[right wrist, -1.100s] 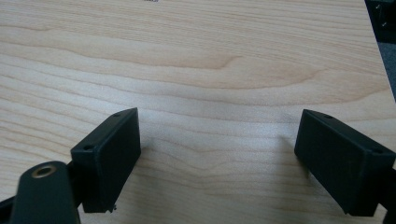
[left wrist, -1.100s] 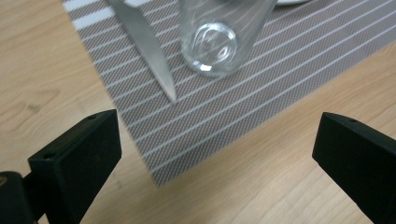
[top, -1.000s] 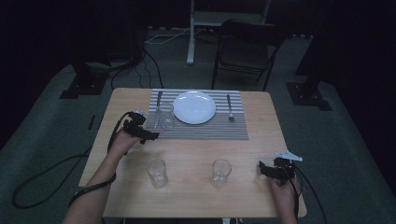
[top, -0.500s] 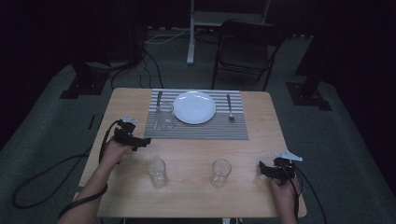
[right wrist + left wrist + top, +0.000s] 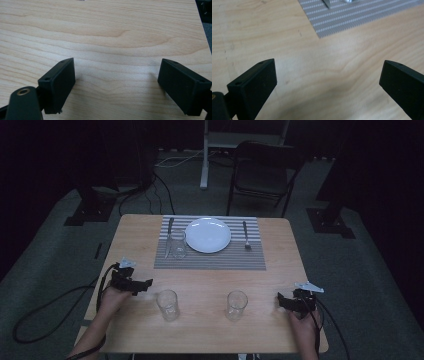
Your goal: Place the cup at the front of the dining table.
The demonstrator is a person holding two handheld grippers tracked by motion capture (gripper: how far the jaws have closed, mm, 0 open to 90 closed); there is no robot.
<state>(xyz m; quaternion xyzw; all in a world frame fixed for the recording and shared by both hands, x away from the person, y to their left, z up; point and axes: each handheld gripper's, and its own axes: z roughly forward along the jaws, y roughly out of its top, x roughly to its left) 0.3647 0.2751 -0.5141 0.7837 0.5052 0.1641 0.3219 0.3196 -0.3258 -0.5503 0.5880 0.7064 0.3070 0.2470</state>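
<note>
A striped grey placemat (image 5: 210, 260) lies at the table's far side with a white plate (image 5: 208, 234) on it. A knife (image 5: 169, 231) and a clear glass (image 5: 177, 244) sit left of the plate, a fork (image 5: 245, 235) to its right. Two more clear glasses (image 5: 168, 304) (image 5: 236, 305) stand upright on the bare wood nearer me. My left gripper (image 5: 146, 285) rests open just left of the left glass, apart from it. In the left gripper view that gripper (image 5: 327, 72) spans bare wood below the placemat's corner (image 5: 362, 17). My right gripper (image 5: 281, 300) (image 5: 117, 67) is open over wood, right of the other glass.
The wooden table (image 5: 200, 335) stands on a dark carpeted floor. A folding chair (image 5: 262, 175) stands beyond its far edge, and cables trail on the floor at the left (image 5: 45, 315). The table's right edge (image 5: 202, 32) is close to my right gripper.
My left gripper has drawn back from beside the glass on the placemat toward the near left of the table. The right gripper has stayed put.
</note>
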